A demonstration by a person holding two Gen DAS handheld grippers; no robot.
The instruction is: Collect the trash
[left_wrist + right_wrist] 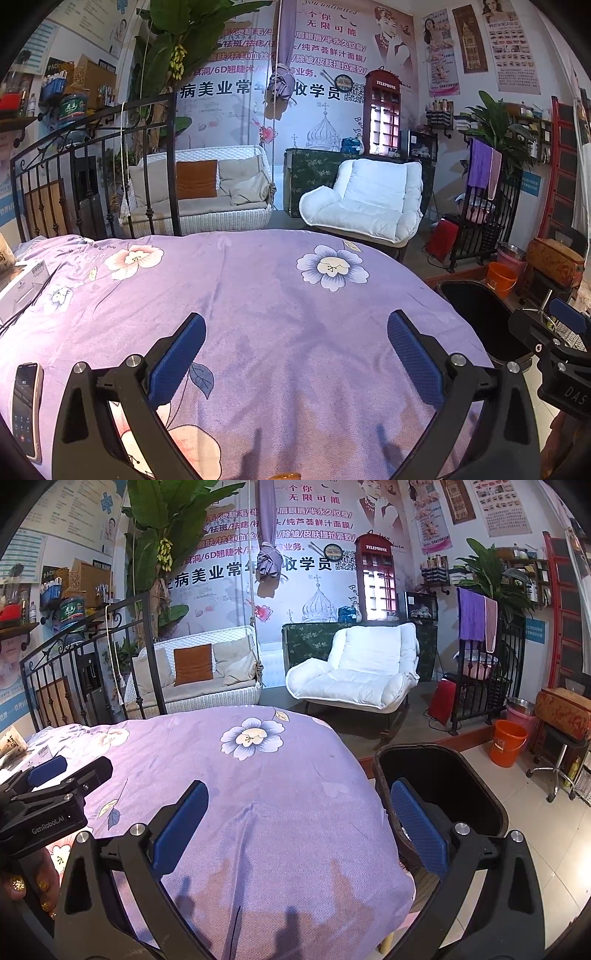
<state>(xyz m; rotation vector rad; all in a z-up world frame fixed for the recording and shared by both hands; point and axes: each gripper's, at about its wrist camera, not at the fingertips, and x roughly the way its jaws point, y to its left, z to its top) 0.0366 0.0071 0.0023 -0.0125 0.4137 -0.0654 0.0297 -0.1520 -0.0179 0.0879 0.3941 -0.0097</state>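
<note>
Both grippers are hovering side by side over a table draped in a purple floral cloth (280,295), each pointing forward across it toward the far wall. The left gripper (295,354) is sitting above the middle of the cloth with its blue-padded fingers (177,358) spread wide, released and grasping nothing; seen from the right wrist view it is reaching in from the left edge, tilted slightly upward, with a hand (26,878) wrapped beneath its black body. The right gripper (299,827) is likewise standing wide open and empty, its left finger over the cloth and its right finger (419,830) overlapping the mouth of a black trash bin (491,797). That bin is standing on the floor just beside the right-hand edge of the table, its opening facing up; its contents cannot be made out. A phone (24,406) is lying face up on the cloth near the left gripper's left finger, and a white box (22,291) is resting farther back at the left edge of the table. No loose trash is discernible on the visible part of the cloth. Beyond the bin, an orange bucket (508,742) is sitting on the tiled floor.
</note>
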